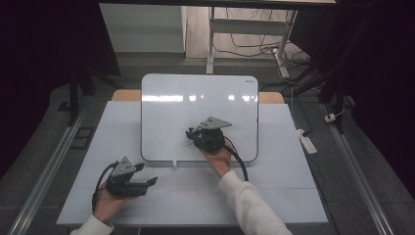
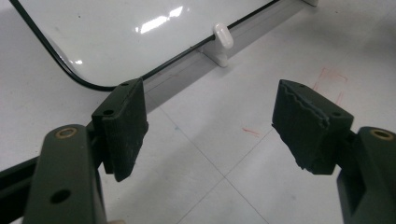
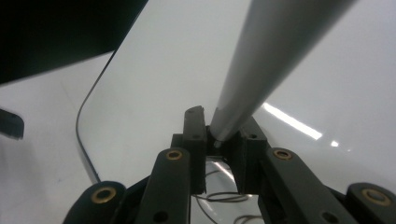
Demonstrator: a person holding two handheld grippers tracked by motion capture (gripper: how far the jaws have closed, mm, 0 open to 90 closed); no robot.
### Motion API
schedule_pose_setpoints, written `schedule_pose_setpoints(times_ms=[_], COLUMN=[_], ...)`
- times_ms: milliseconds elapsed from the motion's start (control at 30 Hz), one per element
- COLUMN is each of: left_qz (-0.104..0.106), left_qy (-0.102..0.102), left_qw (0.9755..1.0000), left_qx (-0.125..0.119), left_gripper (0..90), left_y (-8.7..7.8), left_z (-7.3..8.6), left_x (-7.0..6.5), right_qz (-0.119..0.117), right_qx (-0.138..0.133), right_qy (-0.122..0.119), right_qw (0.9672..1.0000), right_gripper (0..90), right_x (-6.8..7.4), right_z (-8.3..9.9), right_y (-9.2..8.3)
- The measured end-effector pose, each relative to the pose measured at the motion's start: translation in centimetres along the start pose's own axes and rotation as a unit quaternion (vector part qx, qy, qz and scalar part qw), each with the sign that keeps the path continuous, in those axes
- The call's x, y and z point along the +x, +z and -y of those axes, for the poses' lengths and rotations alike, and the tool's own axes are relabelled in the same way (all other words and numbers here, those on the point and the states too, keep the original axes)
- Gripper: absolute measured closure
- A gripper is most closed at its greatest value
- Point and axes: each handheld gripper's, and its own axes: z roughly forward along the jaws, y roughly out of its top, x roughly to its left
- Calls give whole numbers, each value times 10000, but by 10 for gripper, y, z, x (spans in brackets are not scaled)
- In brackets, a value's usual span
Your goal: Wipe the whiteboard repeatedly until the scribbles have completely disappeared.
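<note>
A white whiteboard [image 1: 195, 95] with a dark rim lies on the pale table. My right gripper [image 1: 192, 136] hovers over its lower middle, jaws pointing down at the board. In the right gripper view my right gripper [image 3: 219, 135] is shut on a grey marker [image 3: 266, 60], whose barrel runs up and to the right. Thin pen lines [image 3: 219, 197] show on the whiteboard [image 3: 159, 70] below the jaws. My left gripper [image 1: 147, 174] rests near the table's front left, off the board. In its own view my left gripper [image 2: 210, 126] stands open, with only bare table between the pads.
A small white peg [image 2: 223, 37] stands against the whiteboard's [image 2: 116, 32] front edge, also visible from above as a white peg [image 1: 173, 164]. Faint red marks [image 2: 331, 79] stain the table [image 1: 293, 186]. Beyond the table are desk legs, cables and a power strip [image 1: 307, 141] on the floor.
</note>
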Motion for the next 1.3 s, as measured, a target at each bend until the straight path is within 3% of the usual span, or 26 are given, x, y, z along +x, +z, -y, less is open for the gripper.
schedule_pose_setpoints(times_ms=[33, 100, 167, 233, 300, 367, 400, 467, 533, 600, 633, 667, 700, 733, 767, 800, 833, 867, 900, 1000, 1033, 1133, 1167, 1200, 1233, 1300], left_qz=[6, 12, 6, -4, 3, 22, 28, 36, 29, 26, 28, 29, 29, 33, 39, 37, 30, 30, 26, 30, 33, 35, 34, 32, 29, 34], left_qy=[-1, -3, 9, 7, -7, -28, -20, -9, -13, -13, -16, -27, -20, -21, -24, -10, -5, -4, -10, -27, -21, -8, -12, -15, -17, -14], left_qw=[10000, 10000, 10000, 10000, 10000, 10000, 10000, 10000, 10000, 10000, 10000, 10000, 10000, 10000, 10000, 10000, 10000, 10000, 10000, 10000, 10000, 10000, 10000, 10000, 10000, 10000], left_qx=[15, 44, 48, 17, 6, 10, 25, 41, 19, 2, 1, 8, 28, 39, 47, 49, 41, 33, 14, 10, 20, 27, 17, 11, 3, 13], left_gripper=[273, 272, 273, 273, 273, 273, 273, 272, 272, 272, 272, 272, 272, 272, 272, 272, 272, 272, 272, 273, 272, 272, 273, 273, 272, 272], left_y=[1, 3, 2, 0, 0, 1, 2, 3, 2, 1, 1, 2, 3, 3, 4, 3, 3, 2, 1, 2, 2, 2, 2, 2, 1, 2], left_z=[0, -1, -1, 0, 0, 0, -1, -1, 0, 0, 0, -1, -1, -1, -1, -1, -1, -1, 0, -1, -1, -1, -1, -1, -1, -1], left_x=[0, 1, 0, 0, 0, 1, 1, 1, 0, 0, 0, 0, 1, 1, 1, 1, 0, 0, -1, 0, 1, 0, 0, 0, -1, 0], right_qz=[21, -459, -420, -105, 46, -39, -169, -282, -243, 96, 105, 85, -238, -238, -321, -233, -114, -114, 148, 157, -180, -213, 71, 71, 220, 265], right_qx=[111, 539, 537, 185, 83, 79, 268, 577, 478, 130, 54, 62, 430, 430, 570, 520, 344, 344, 81, 125, 511, 563, 244, 244, 101, 85], right_qy=[-171, -449, -578, -315, -170, 26, -100, -764, -630, -212, -28, -52, -453, -453, -718, -780, -555, -555, -208, -204, -538, -721, -336, -336, -140, -167], right_qw=[9998, 9965, 9960, 9993, 9998, 10000, 9994, 9950, 9966, 9996, 9999, 9999, 9978, 9978, 9953, 9953, 9978, 9978, 9996, 9996, 9971, 9956, 9991, 9991, 9996, 9995], right_gripper=[777, 777, 777, 777, 777, 777, 777, 777, 777, 777, 777, 777, 777, 777, 777, 777, 777, 777, 777, 777, 777, 777, 777, 777, 777, 777], right_x=[6, 26, 27, 8, 2, 2, 8, 22, 16, -1, -4, -1, 17, 17, 25, 23, 14, 14, -1, 2, 16, 17, 2, 2, -5, 0], right_z=[1, 11, 11, 3, 1, 3, 6, 10, 8, 4, 4, 6, 13, 13, 17, 14, 12, 12, 7, 9, 15, 17, 13, 13, 12, 14], right_y=[1, 11, 11, 2, -2, -2, 0, 3, 1, -8, -10, -10, -1, -1, 2, 0, -3, -3, -11, -12, -6, -7, -15, -15, -19, -19])
